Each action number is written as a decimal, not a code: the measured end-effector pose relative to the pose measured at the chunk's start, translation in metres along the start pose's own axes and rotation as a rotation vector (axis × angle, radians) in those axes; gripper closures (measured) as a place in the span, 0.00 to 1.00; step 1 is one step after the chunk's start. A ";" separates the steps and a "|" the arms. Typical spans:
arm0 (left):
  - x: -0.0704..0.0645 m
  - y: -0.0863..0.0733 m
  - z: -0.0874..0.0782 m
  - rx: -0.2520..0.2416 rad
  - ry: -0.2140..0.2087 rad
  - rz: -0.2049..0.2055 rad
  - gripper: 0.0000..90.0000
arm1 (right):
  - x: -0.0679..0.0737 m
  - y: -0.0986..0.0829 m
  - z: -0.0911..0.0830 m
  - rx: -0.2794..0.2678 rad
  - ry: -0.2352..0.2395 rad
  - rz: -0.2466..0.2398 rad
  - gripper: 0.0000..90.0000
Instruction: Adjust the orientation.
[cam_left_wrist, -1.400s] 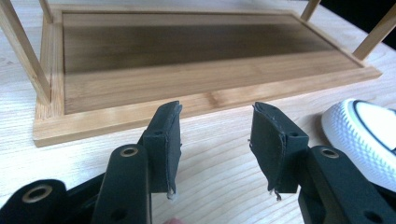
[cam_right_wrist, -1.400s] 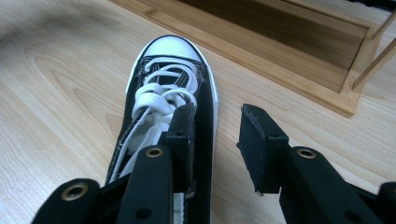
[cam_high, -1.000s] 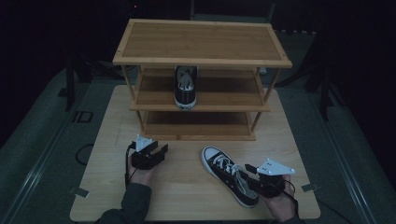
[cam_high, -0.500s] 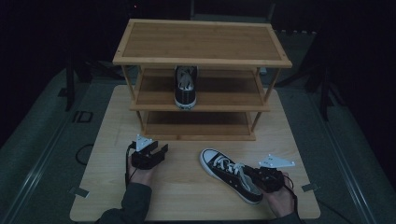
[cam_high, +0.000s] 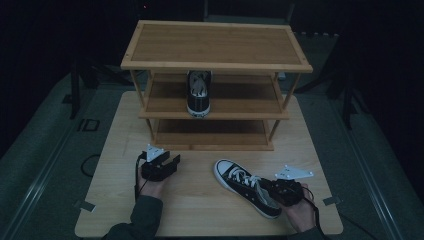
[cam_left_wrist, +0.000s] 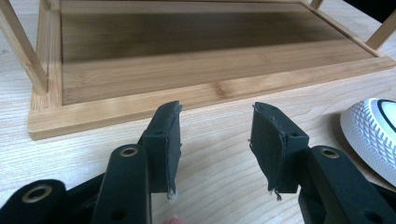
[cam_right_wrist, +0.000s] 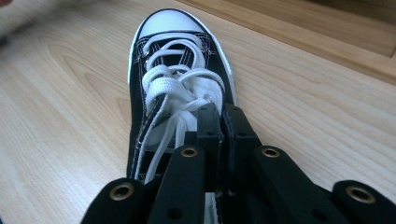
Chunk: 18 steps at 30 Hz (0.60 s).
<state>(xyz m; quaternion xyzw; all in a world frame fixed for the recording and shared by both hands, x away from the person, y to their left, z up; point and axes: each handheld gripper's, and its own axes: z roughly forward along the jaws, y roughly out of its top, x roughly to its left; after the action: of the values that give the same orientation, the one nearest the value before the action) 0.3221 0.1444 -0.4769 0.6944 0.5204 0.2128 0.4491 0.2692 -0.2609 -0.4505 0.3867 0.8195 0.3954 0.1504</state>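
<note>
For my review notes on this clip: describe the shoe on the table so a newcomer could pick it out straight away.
Start at the three-tier wooden rack at the back of the table. In front of its right half lies a black sneaker with white laces, the right gripper shut on its heel collar. Its twin, the other sneaker, stands on the middle shelf.

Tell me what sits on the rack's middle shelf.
One black sneaker with white laces stands on the middle shelf, toe toward the front edge. The top shelf covers its heel end, so the back of the shelf stays hidden.
</note>
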 end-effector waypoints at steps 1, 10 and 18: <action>0.000 0.000 0.000 0.000 0.000 0.000 0.59 | 0.001 0.001 0.000 0.008 -0.005 -0.010 0.92; 0.001 0.000 0.000 -0.002 0.002 -0.001 0.59 | 0.003 0.000 0.006 0.069 0.019 -0.050 0.81; 0.001 0.000 0.000 0.001 0.001 0.002 0.59 | 0.004 0.008 0.020 0.111 -0.029 -0.091 0.93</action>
<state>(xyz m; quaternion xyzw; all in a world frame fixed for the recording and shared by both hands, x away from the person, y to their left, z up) 0.3227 0.1453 -0.4771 0.6950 0.5200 0.2136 0.4483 0.2814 -0.2438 -0.4571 0.3627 0.8545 0.3364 0.1584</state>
